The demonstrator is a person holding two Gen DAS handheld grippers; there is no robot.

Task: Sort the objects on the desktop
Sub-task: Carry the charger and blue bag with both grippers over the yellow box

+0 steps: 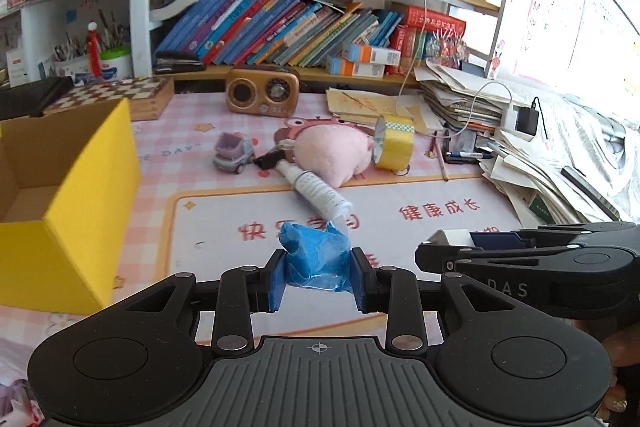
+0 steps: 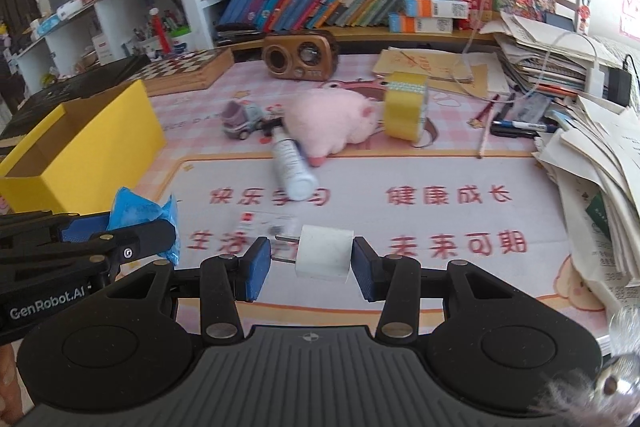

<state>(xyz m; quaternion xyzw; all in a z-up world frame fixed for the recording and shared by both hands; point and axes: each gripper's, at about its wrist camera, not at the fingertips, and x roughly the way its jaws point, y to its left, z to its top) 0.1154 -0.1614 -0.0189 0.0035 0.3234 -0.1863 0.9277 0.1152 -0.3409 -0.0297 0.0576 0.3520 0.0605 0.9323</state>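
My left gripper (image 1: 319,269) is shut on a crumpled blue plastic packet (image 1: 316,257), held above the desk mat; it also shows in the right wrist view (image 2: 140,217). My right gripper (image 2: 312,261) holds a white plug adapter (image 2: 324,253) whose prongs point left; the right pad touches it, the left pad stands slightly off. The open yellow box (image 1: 80,203) stands at the left. On the mat lie a white spray bottle (image 1: 316,189), a pink plush toy (image 1: 336,151), a yellow tape roll (image 1: 394,143) and a small toy truck (image 1: 232,155).
A brown retro radio (image 1: 262,93) and a chessboard box (image 1: 120,95) stand at the back. Stacks of paper (image 1: 532,167), pens (image 1: 460,155) and a charger cable crowd the right side. Bookshelves (image 1: 304,27) rise behind the desk.
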